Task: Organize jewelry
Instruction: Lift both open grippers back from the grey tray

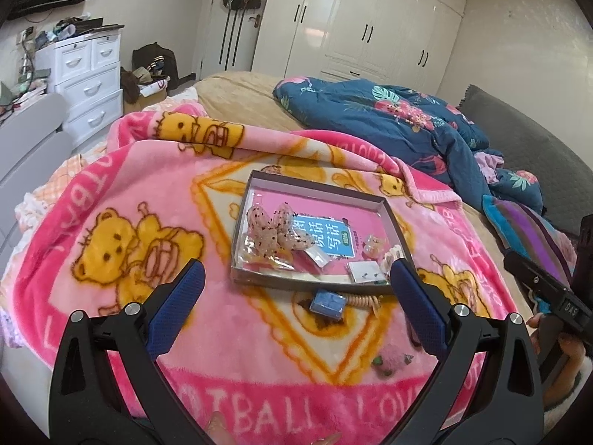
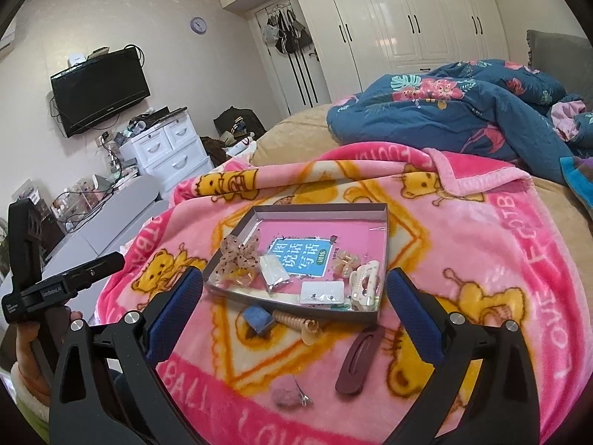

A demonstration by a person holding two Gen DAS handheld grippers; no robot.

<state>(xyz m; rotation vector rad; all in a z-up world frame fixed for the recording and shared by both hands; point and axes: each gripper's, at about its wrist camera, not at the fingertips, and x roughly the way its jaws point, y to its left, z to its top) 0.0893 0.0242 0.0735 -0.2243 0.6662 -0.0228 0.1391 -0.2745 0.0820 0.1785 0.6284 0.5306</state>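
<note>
A shallow grey box (image 1: 255,185) (image 2: 381,222) with a pink lining lies on the pink bear blanket. In it are a dotted bow (image 1: 276,230) (image 2: 239,254), a small packet (image 2: 274,278), a white earring card (image 1: 365,272) (image 2: 322,291), a cream claw clip (image 2: 365,283) and a small flower clip (image 2: 344,261). In front of the box lie a blue cube (image 1: 326,304) (image 2: 257,317), a beige spiral hair tie (image 2: 296,320), a maroon hair clip (image 2: 357,359) and a pink fuzzy clip (image 1: 393,361) (image 2: 287,395). My left gripper (image 1: 296,278) and right gripper (image 2: 294,289) are open and empty, above the blanket.
The pink blanket (image 1: 122,193) covers a bed with a blue floral duvet (image 1: 389,118) behind. White drawers (image 1: 92,85), a wall TV (image 2: 100,92) and wardrobes (image 2: 407,18) stand at the back. The other gripper shows at each view's edge (image 1: 548,289) (image 2: 66,285).
</note>
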